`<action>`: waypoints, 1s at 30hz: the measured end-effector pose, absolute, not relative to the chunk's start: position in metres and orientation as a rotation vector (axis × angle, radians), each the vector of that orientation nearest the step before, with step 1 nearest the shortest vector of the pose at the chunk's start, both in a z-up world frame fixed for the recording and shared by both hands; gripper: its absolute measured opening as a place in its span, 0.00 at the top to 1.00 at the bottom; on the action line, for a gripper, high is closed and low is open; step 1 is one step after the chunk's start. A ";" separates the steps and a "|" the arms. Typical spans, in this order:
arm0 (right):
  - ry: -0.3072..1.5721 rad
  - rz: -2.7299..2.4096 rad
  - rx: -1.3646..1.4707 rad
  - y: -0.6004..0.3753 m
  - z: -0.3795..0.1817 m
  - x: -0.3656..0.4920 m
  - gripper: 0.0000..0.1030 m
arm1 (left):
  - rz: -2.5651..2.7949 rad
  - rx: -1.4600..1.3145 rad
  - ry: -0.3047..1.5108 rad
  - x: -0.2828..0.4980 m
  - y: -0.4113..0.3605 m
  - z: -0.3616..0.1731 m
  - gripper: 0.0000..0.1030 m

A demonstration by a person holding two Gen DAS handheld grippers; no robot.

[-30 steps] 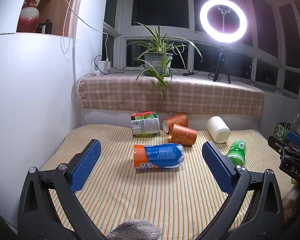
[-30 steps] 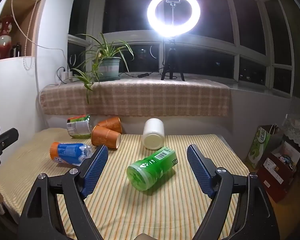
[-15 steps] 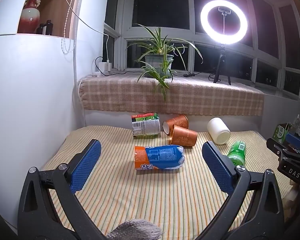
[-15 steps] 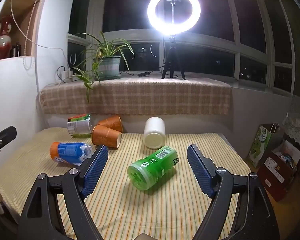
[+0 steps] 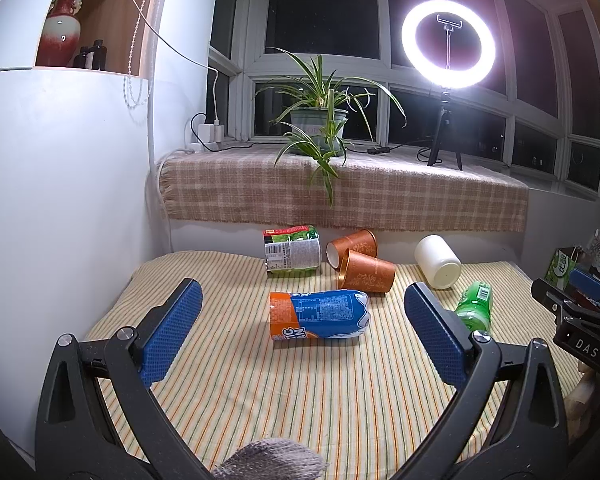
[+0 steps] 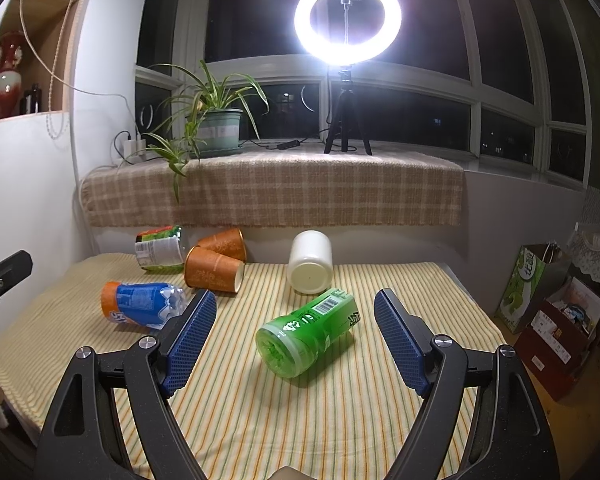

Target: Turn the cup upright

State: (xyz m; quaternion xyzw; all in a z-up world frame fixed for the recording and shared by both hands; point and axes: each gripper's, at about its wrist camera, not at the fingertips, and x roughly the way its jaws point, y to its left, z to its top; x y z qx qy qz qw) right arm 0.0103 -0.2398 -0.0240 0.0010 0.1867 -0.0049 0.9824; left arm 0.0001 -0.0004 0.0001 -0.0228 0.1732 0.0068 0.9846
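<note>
Several cups lie on their sides on the striped table (image 5: 260, 400). A blue-and-orange cup (image 5: 318, 314) lies just ahead of my open, empty left gripper (image 5: 300, 332). A green cup (image 6: 306, 332) lies between the open jaws of my empty right gripper (image 6: 296, 334), a little ahead of them; it also shows in the left wrist view (image 5: 475, 306). Two orange paper cups (image 5: 366, 272) (image 5: 352, 244) lie together at the back, with a green-labelled cup (image 5: 292, 249) to their left and a white cup (image 5: 438, 262) to their right.
A white wall (image 5: 60, 200) bounds the table on the left. A ledge with a checked cloth (image 5: 340, 196) runs behind it, holding a potted plant (image 5: 320, 124) and a ring light (image 5: 448, 44). Boxes (image 6: 556, 320) stand on the floor off the right edge.
Both grippers have crept slightly, so the cups sit a touch differently in view. Both stay open and the cups have not moved.
</note>
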 end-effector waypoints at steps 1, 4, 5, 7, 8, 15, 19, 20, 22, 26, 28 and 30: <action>0.376 -0.011 0.001 -0.240 -0.024 0.010 0.21 | 0.014 -0.046 0.348 0.000 0.000 0.000 0.01; 0.377 -0.010 0.001 -0.239 -0.024 0.011 0.21 | 0.013 -0.046 0.348 0.000 0.000 0.000 0.01; 0.377 -0.010 0.001 -0.240 -0.024 0.011 0.21 | 0.013 -0.046 0.348 0.000 0.000 0.000 0.01; 0.377 -0.010 0.001 -0.240 -0.024 0.011 0.21 | 0.013 -0.046 0.348 0.000 0.000 0.000 0.00; 0.377 -0.010 0.001 -0.240 -0.024 0.011 0.21 | 0.013 -0.046 0.348 0.000 0.000 0.000 0.00; 0.376 -0.008 0.001 -0.238 -0.025 0.010 0.21 | 0.013 -0.047 0.348 0.000 0.000 0.000 0.00; 0.377 -0.007 0.001 -0.238 -0.025 0.010 0.21 | 0.013 -0.046 0.348 0.000 0.000 0.000 0.00; 0.377 -0.007 0.001 -0.238 -0.025 0.010 0.21 | 0.013 -0.047 0.348 0.000 0.000 0.000 0.00; 0.379 -0.007 0.001 -0.237 -0.026 0.011 0.21 | 0.013 -0.046 0.347 0.000 0.000 0.000 0.00; 0.381 -0.005 0.003 -0.238 -0.026 0.011 0.21 | 0.013 -0.046 0.347 0.000 0.000 0.000 0.00; 0.380 -0.005 0.002 -0.237 -0.026 0.011 0.21 | 0.013 -0.046 0.348 0.000 0.000 0.000 0.00; 0.381 -0.002 0.001 -0.236 -0.026 0.012 0.21 | 0.014 -0.046 0.347 0.000 0.000 0.000 0.00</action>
